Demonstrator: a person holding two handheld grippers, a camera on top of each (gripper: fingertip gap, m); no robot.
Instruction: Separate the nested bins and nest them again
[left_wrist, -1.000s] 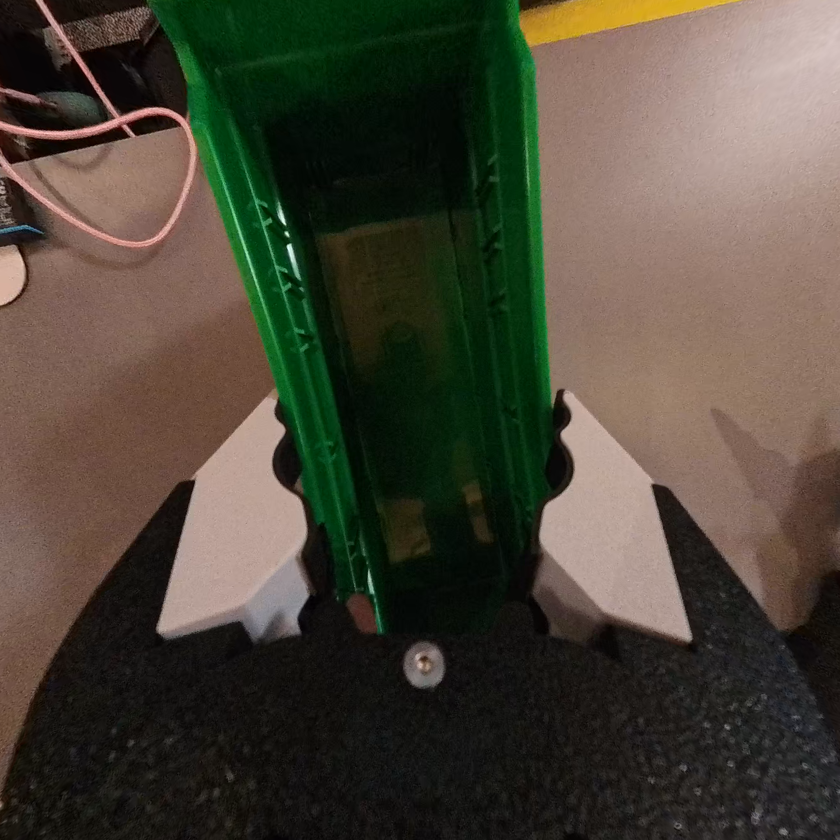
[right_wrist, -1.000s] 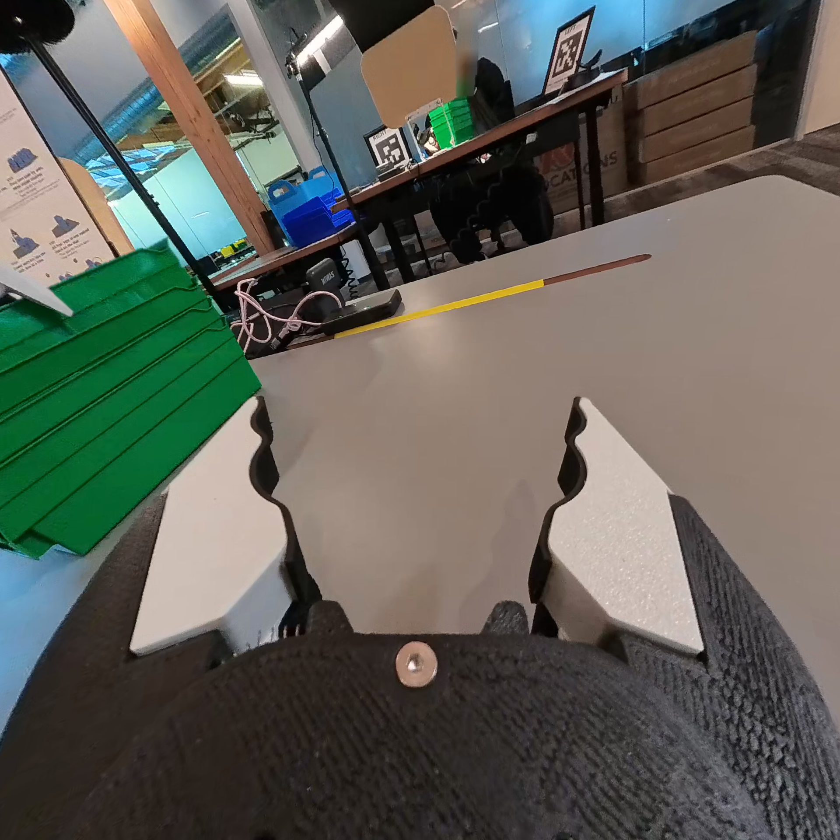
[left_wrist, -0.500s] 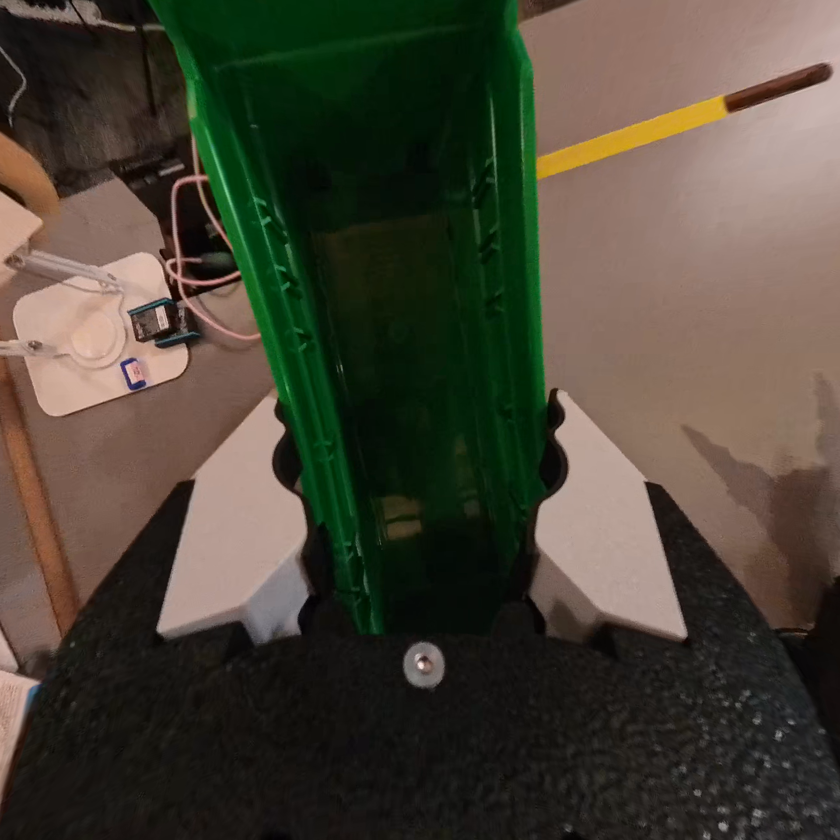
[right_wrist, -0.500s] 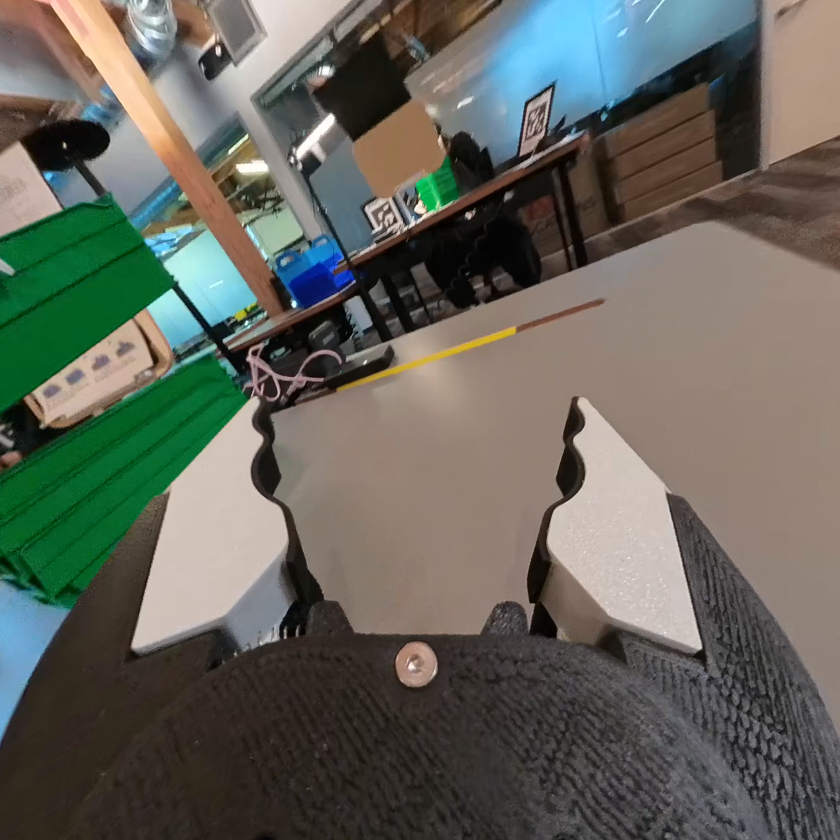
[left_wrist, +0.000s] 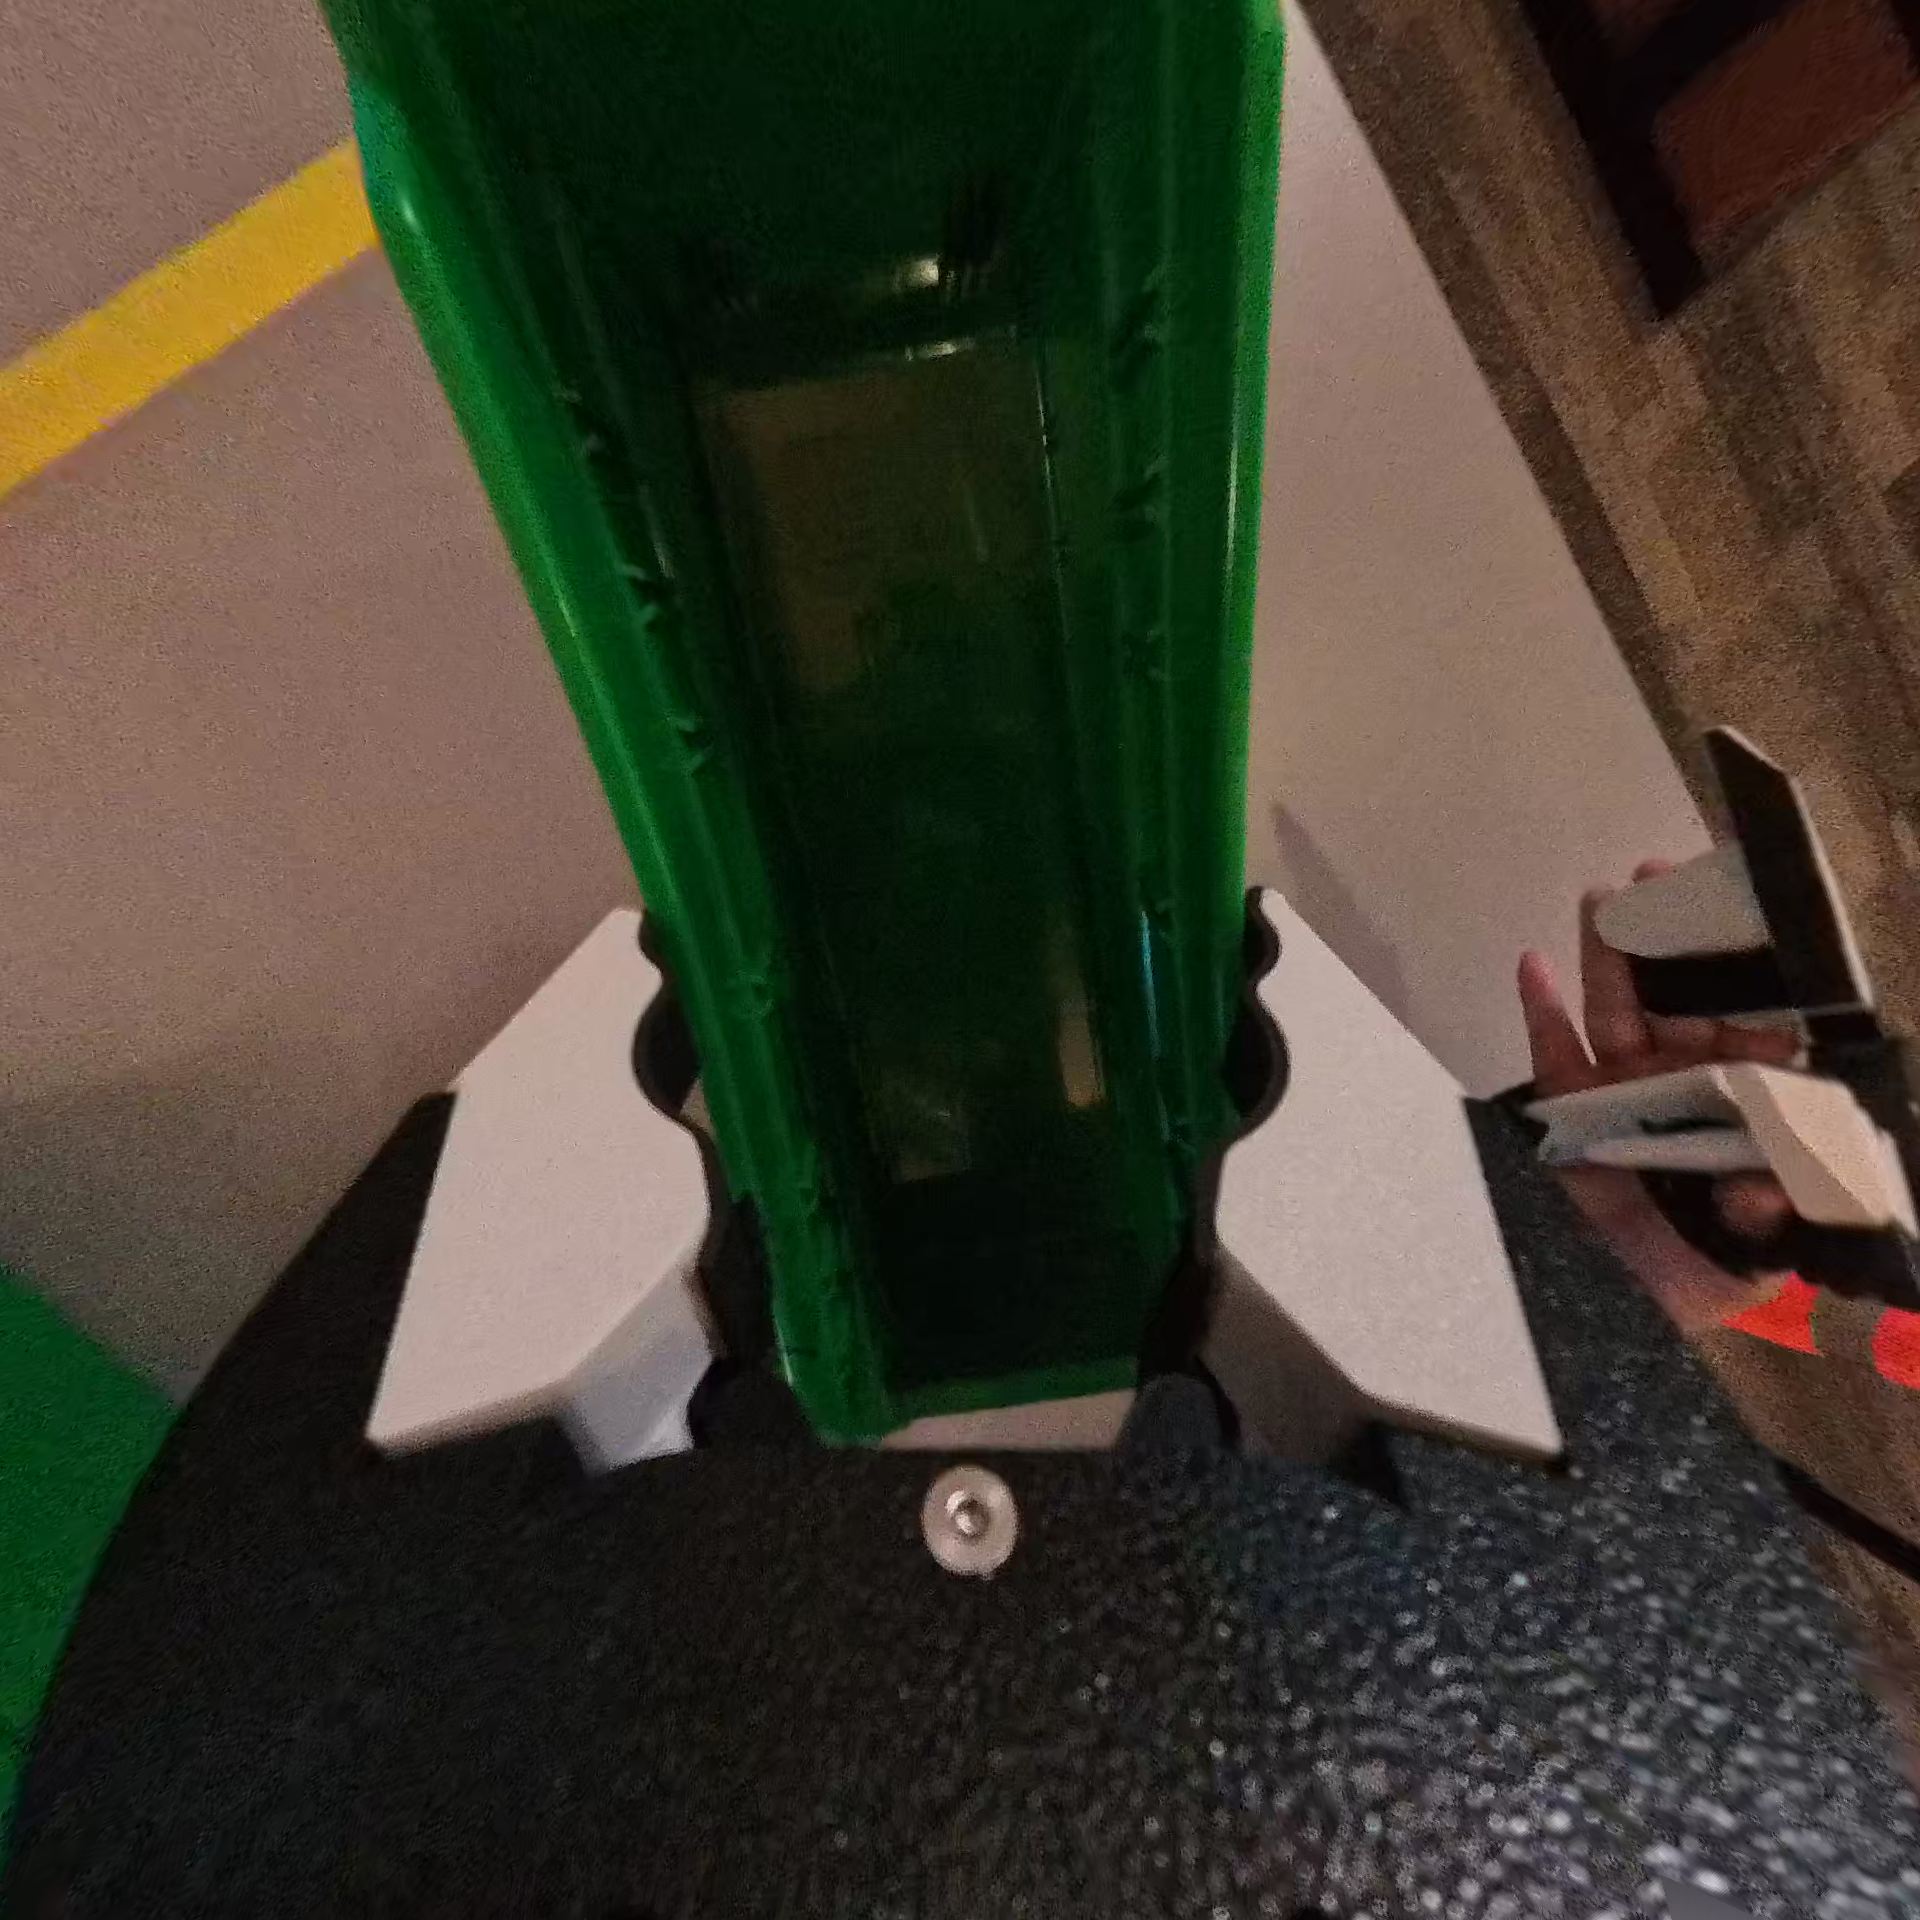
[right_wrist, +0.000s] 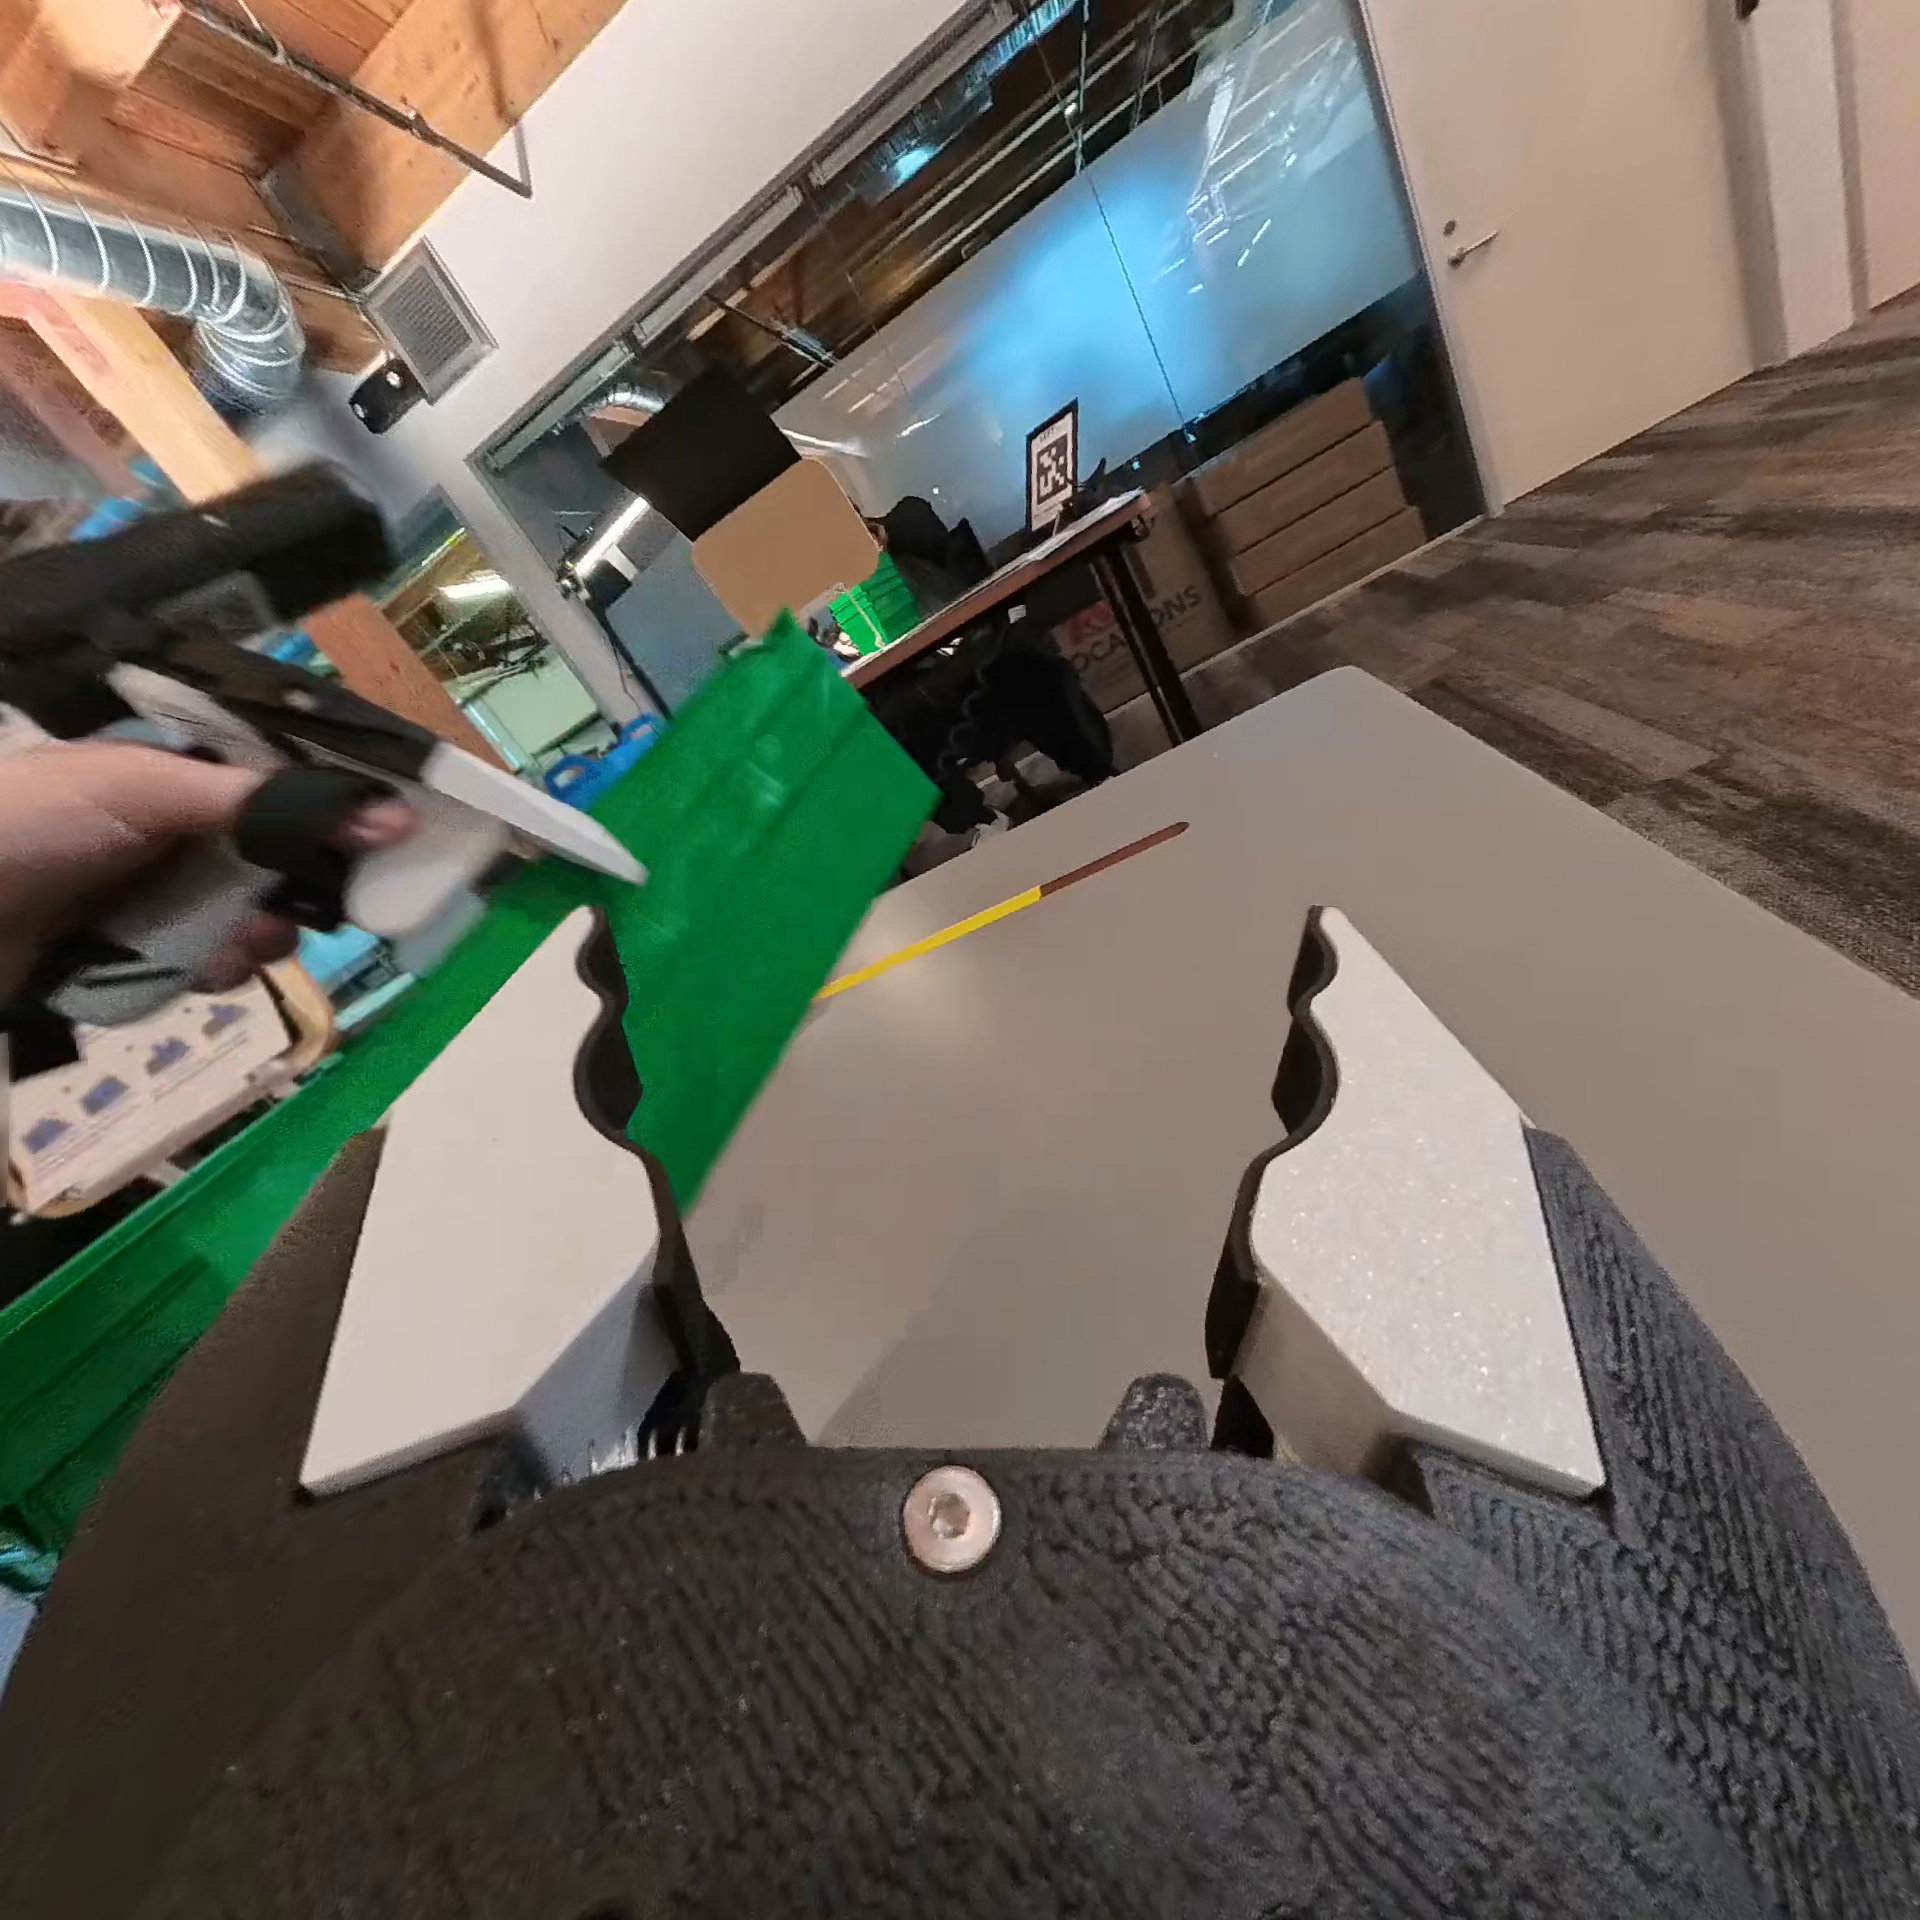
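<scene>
My left gripper (left_wrist: 951, 935) is shut on a green bin (left_wrist: 831, 520), its two fingers clamped across the bin's narrow end. The bin is held in the air over the grey table (left_wrist: 260, 779). In the right wrist view the same bin (right_wrist: 748, 831) hangs tilted at the left, with the left gripper (right_wrist: 603, 862) on its upper edge. The stack of the other green bins (right_wrist: 125, 1299) lies low at the left, and shows as a green patch (left_wrist: 42, 1455) in the left wrist view. My right gripper (right_wrist: 953, 920) is open and empty above the table.
A yellow and brown tape line (right_wrist: 935, 940) crosses the table (right_wrist: 1351, 935). The table's right edge drops to carpet floor (right_wrist: 1714, 623). The right gripper (left_wrist: 1579, 1023), held in a hand, shows at the right edge of the left wrist view. Desks and boxes stand far behind.
The left gripper has lifted the green bin off the stack and swung it right over the table. The right gripper has tilted and stayed open and empty.
</scene>
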